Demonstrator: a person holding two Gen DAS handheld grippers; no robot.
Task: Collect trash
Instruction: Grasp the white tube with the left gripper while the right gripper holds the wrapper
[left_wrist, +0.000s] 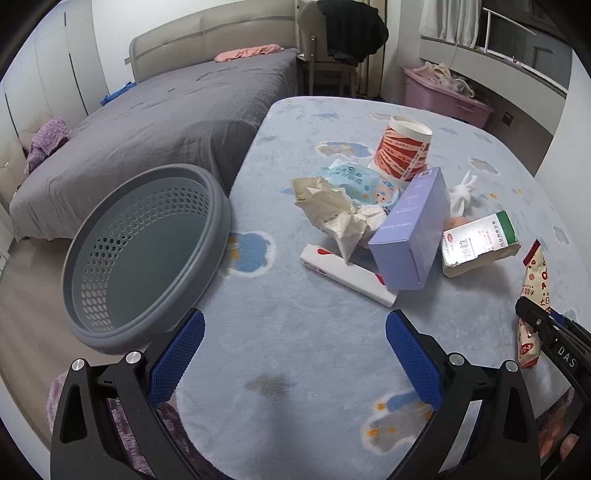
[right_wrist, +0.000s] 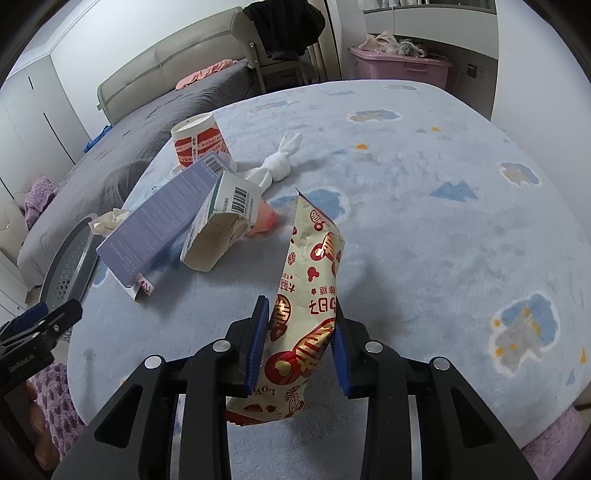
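Note:
My right gripper (right_wrist: 300, 332) is shut on a cream snack wrapper (right_wrist: 310, 280) with red print and holds it above the blue cloth; the wrapper also shows in the left wrist view (left_wrist: 533, 291). My left gripper (left_wrist: 295, 343) is open and empty, beside the grey perforated basket (left_wrist: 147, 254). A trash pile lies ahead: purple box (left_wrist: 413, 229), green-and-white medicine box (left_wrist: 480, 243), crumpled tissue (left_wrist: 332, 210), wipes pack (left_wrist: 351, 181), red-and-white cup (left_wrist: 402, 147), white flat box (left_wrist: 347, 273).
The table (right_wrist: 443, 221) carries a light blue fleece cloth with cloud prints. A knotted white cloth (right_wrist: 277, 162) and a pink object (right_wrist: 264, 221) lie by the pile. A grey bed (left_wrist: 166, 110), a chair (left_wrist: 332, 48) and a pink bin (left_wrist: 443, 92) stand behind.

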